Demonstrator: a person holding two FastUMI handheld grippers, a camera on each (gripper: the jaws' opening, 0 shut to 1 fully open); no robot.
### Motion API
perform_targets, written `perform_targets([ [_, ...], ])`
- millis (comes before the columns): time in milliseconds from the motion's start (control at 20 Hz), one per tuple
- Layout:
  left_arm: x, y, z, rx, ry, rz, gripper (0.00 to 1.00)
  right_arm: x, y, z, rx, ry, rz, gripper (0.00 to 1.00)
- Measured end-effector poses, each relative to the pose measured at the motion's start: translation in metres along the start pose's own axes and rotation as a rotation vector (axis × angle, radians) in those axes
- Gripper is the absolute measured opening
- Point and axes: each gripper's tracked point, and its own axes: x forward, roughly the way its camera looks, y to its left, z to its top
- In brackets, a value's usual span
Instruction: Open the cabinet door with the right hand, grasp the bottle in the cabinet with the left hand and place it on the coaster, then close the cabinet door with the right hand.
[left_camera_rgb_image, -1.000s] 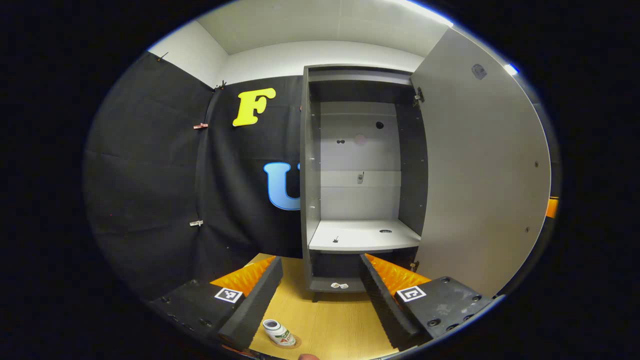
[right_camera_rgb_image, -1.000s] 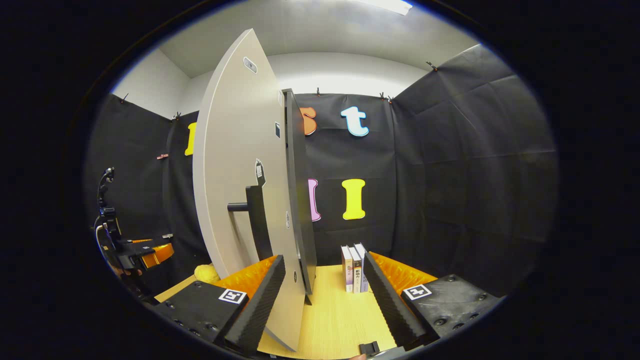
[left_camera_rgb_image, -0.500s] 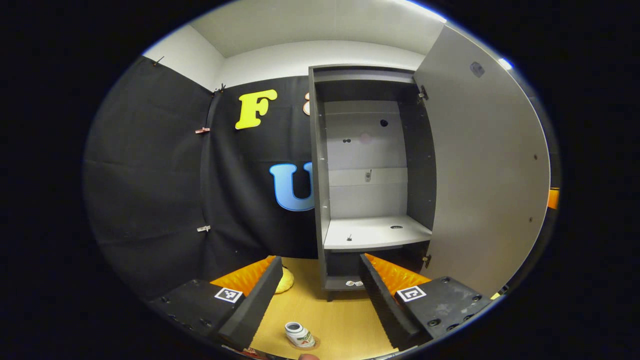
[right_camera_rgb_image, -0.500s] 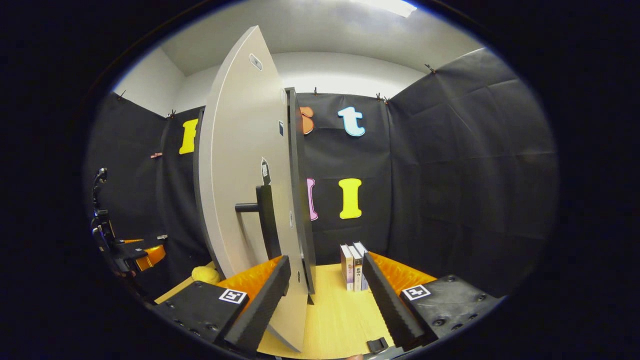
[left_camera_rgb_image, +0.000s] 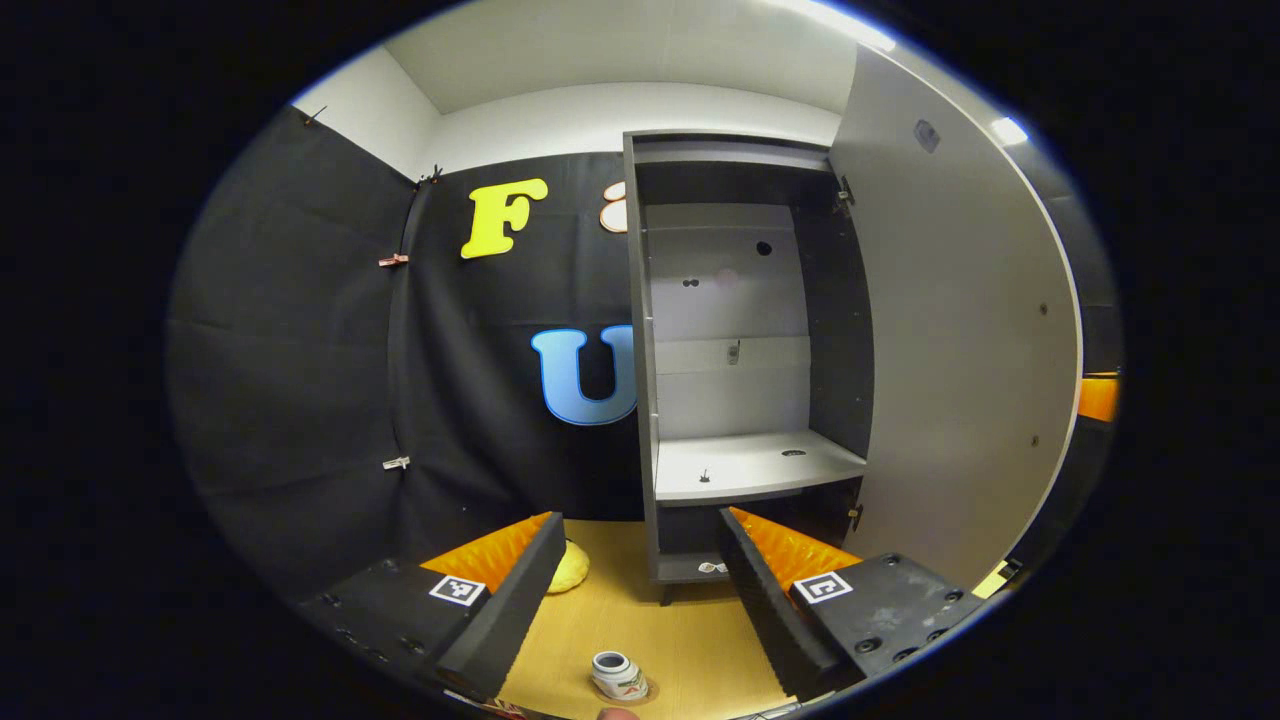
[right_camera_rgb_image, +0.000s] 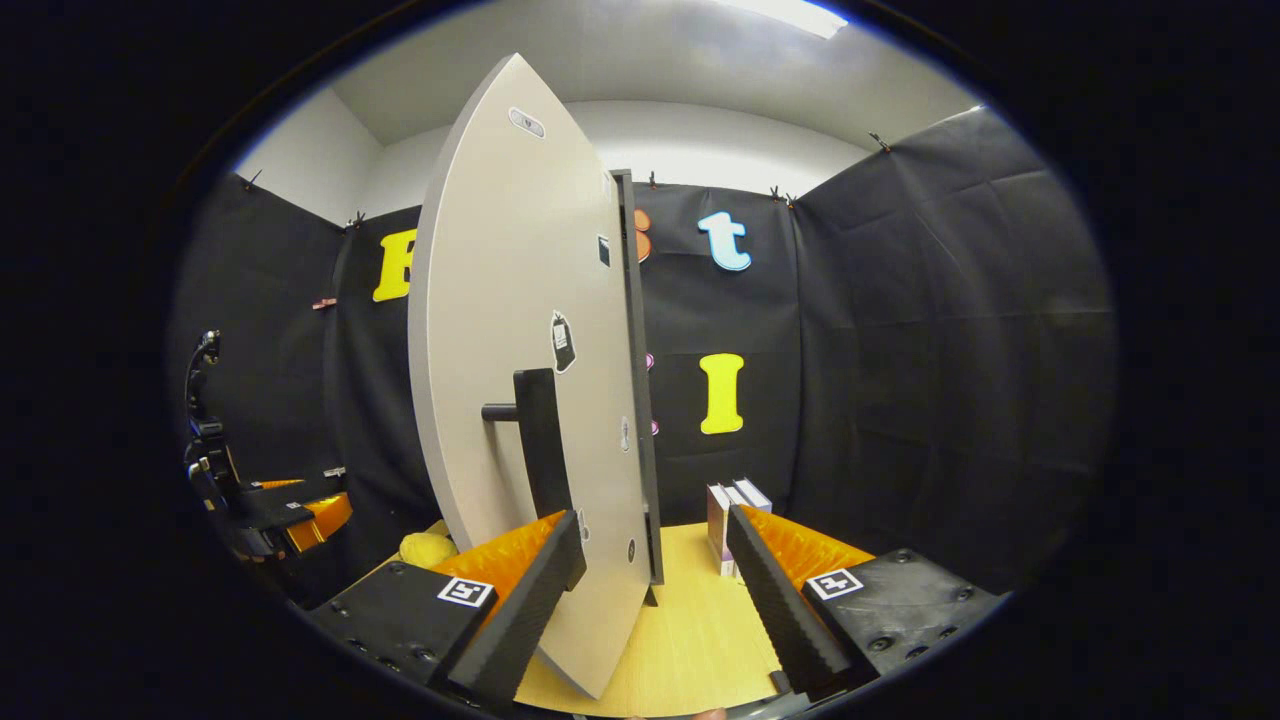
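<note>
The bottle (left_camera_rgb_image: 618, 676) is seen standing upright on the coaster (left_camera_rgb_image: 640, 690) on the wooden table (left_camera_rgb_image: 690, 640), at the very bottom of the left gripper view, in front of the cabinet (left_camera_rgb_image: 745, 350) and well apart from its bare shelf (left_camera_rgb_image: 755, 468). The placing is therefore judged done, and the step in hand is taken to be the closing of the door (right_camera_rgb_image: 510, 380). The door is shown swung wide, its lower free edge lying between the spread fingers of the right gripper (right_camera_rgb_image: 650, 590), with no pinch seen on it. The dark handle (right_camera_rgb_image: 535, 440) is found just above the near finger. A steady push on the outer face near the free edge would be preferred to a grip, and it should be kept slow so the light cabinet is not shoved or rocked. The left gripper (left_camera_rgb_image: 640, 580) is held with its fingers spread and empty, above the bottle; it should be drawn clear of the door's sweep, so that the bottle is not knocked. A yellow lump (left_camera_rgb_image: 568, 568) lies beside the cabinet's foot, and books (right_camera_rgb_image: 730, 510) stand beyond the door.
</note>
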Motion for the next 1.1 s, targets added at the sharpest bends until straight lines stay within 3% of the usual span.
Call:
perform_targets([
  [1100,0.034,0.088,-0.010,0.011,-0.023,-0.001,0.96,0.061,0.156,-0.022,-0.006,0.002,0.133,0.98],
])
